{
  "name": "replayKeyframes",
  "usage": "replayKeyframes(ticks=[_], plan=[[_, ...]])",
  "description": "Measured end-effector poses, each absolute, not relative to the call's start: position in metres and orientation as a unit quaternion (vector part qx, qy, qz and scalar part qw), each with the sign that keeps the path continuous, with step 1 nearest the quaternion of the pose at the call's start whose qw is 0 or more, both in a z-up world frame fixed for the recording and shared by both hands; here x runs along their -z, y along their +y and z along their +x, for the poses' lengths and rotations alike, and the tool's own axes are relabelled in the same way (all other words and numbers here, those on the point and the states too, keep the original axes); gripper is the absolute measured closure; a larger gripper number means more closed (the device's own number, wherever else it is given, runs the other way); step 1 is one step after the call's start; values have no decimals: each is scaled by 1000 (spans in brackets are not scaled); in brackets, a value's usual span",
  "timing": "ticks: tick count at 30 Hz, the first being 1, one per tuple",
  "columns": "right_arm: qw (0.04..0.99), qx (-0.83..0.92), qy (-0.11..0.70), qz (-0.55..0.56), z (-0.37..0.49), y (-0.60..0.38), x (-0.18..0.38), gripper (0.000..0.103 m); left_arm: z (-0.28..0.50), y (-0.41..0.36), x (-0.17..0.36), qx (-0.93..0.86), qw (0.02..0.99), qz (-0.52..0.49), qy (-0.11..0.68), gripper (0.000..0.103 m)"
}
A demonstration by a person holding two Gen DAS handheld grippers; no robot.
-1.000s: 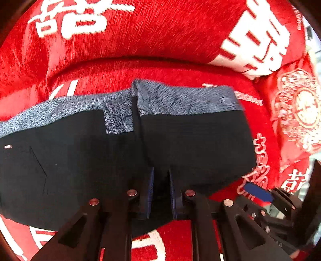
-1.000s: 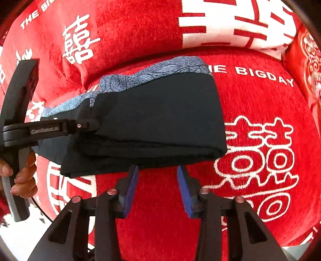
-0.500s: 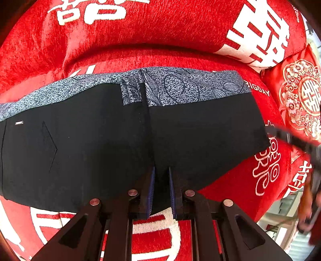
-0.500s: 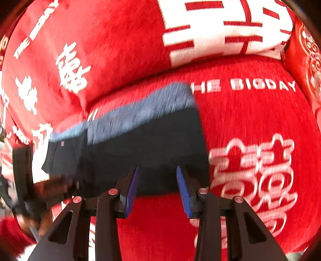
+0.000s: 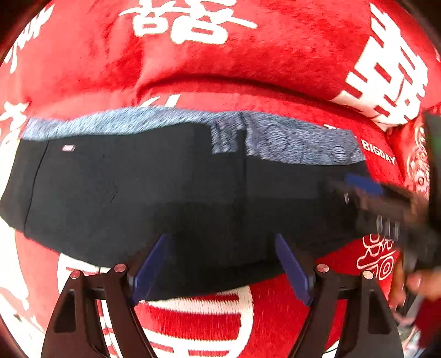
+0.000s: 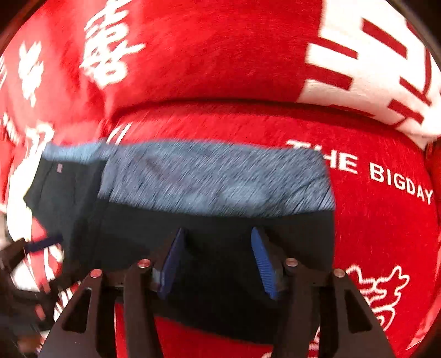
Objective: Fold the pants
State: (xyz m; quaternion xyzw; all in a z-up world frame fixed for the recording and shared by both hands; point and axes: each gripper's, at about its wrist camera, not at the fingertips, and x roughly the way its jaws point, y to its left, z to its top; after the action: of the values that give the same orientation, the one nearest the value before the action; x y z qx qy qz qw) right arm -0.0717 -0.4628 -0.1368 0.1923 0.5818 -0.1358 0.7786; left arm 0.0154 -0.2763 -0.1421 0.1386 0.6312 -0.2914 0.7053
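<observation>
Black pants (image 5: 171, 192) with a grey-blue patterned waistband (image 6: 215, 179) lie folded across a red sofa cushion (image 5: 275, 96) printed with white characters. The left hand-held gripper (image 5: 222, 264) has just been opening and now stands released, blue pads spread above the pants' near edge. The right hand-held gripper (image 6: 217, 258), also just opening, hovers released over the black cloth.

A home living room, seemingly dressed for a wedding: a sofa draped in a red plush cover (image 5: 275, 68) with white double-happiness characters (image 5: 187, 19) and "THE BIGDAY" lettering (image 6: 386, 173), a matching cushion (image 5: 416, 154) alongside.
</observation>
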Motion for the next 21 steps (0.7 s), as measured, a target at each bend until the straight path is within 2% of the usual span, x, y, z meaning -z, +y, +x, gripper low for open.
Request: replayKeyframes(ticks=[5, 13, 21], plan=[[782, 92, 596, 159, -89, -431, 128, 44, 14, -260, 139, 215, 712, 145, 653, 22], [768, 53, 601, 214, -99, -431, 121, 43, 1, -228, 132, 130, 723, 117, 669, 22], [758, 68, 606, 229, -105, -421, 115, 43, 6, -205, 144, 127, 714, 113, 679, 22]])
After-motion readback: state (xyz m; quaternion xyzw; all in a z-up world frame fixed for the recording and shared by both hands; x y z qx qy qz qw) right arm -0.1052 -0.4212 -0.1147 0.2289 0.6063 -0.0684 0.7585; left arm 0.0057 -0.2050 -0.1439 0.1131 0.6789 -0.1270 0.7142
